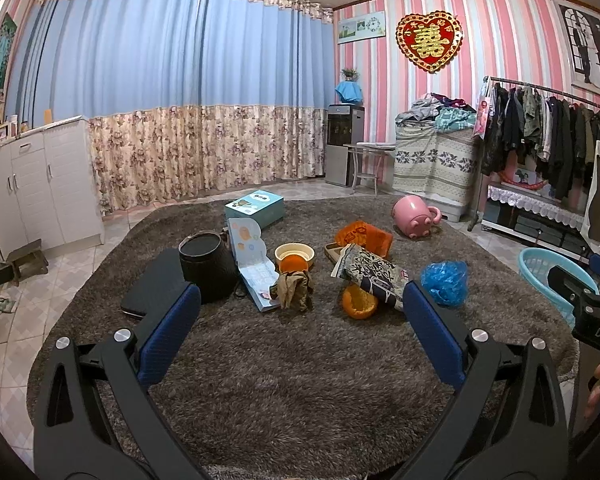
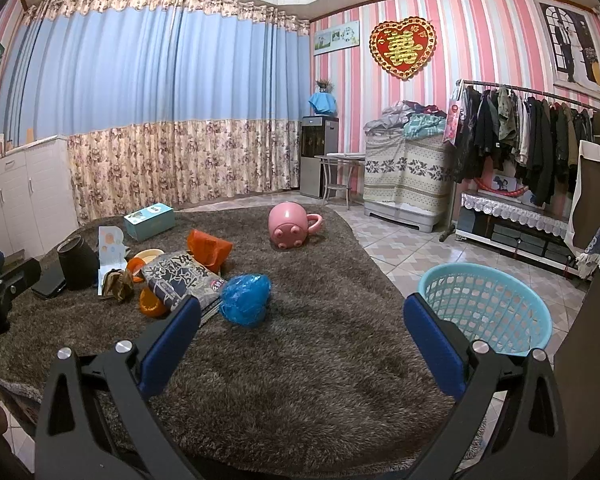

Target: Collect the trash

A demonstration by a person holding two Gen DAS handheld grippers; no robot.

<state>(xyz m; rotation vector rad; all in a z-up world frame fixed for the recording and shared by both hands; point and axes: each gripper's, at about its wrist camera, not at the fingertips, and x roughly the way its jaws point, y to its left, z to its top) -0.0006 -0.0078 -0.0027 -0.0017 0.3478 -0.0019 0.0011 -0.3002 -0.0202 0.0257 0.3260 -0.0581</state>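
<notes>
**Inspector:** Left wrist view first, read left to right. A black cylindrical container stands on the shaggy rug beside a flat dark case. Next come an open booklet, a crumpled brown wrapper, orange peel pieces, a long printed packet, and a scrunched blue plastic bag.

**Assistant:** Why clustered there?

**Inspector:** My reading: the litter was strewn mid-rug as a pile to be sorted, with the turquoise mesh basket set on the tiles at the rug's right edge as the likely receptacle. A pink pig-shaped mug lies tipped over farther back; whether it counts as trash, I cannot tell.

**Assistant:** And the claws?

**Inspector:** Left gripper: jaws spread wide, nothing between them, hovering above bare rug short of the pile. Right gripper: likewise spread wide and empty, with the blue bag just beyond its left finger and the basket behind its right.

**Assistant:** Progress?

**Inspector:** Judged as not begun; the basket looks empty.
</notes>
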